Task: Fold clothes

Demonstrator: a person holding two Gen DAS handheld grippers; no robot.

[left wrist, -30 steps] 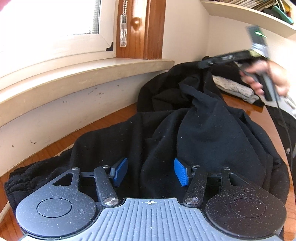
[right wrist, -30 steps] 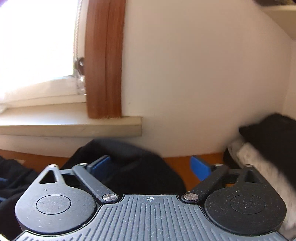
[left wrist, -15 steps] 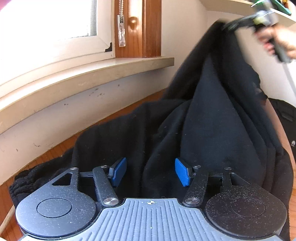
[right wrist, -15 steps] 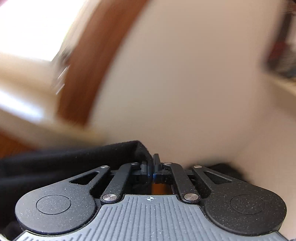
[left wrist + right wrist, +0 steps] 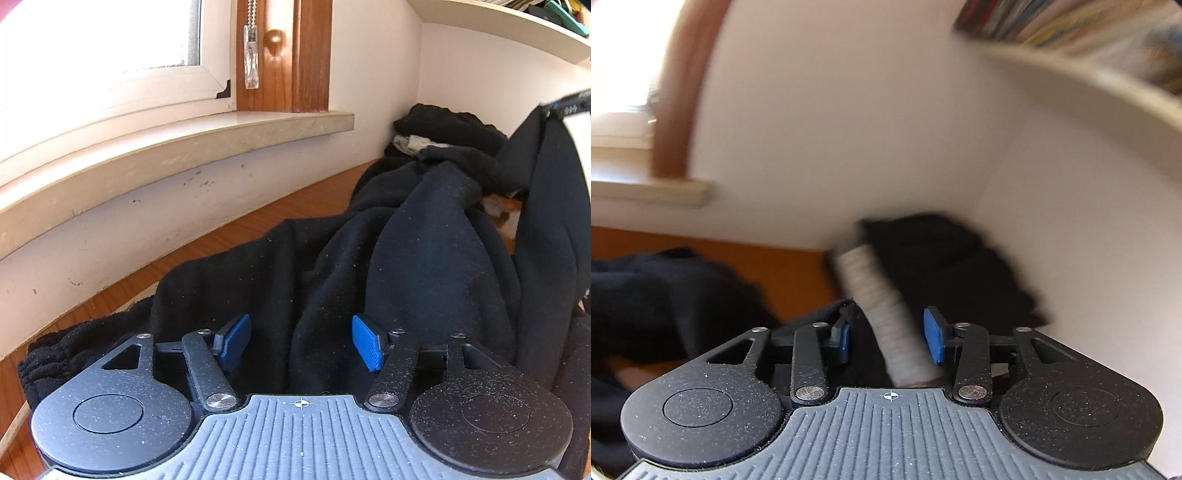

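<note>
Our right claw (image 5: 888, 338) view is blurry; it looks spread apart. Our left claw (image 5: 301, 341) is spread wide over the black clothes (image 5: 388, 266).

Reddish-brown wooden tabletop (image 5: 288, 206), running along the white wall beneath the window sill. Lying directly on it: a large black garment (image 5: 369, 266), rumpled and spread across most of the near surface — ribbed edge at the near left corner. Farther back, in the corner by the wall, a pile of clothes (image 5: 439, 129) — black pieces with something pale between them.
</note>
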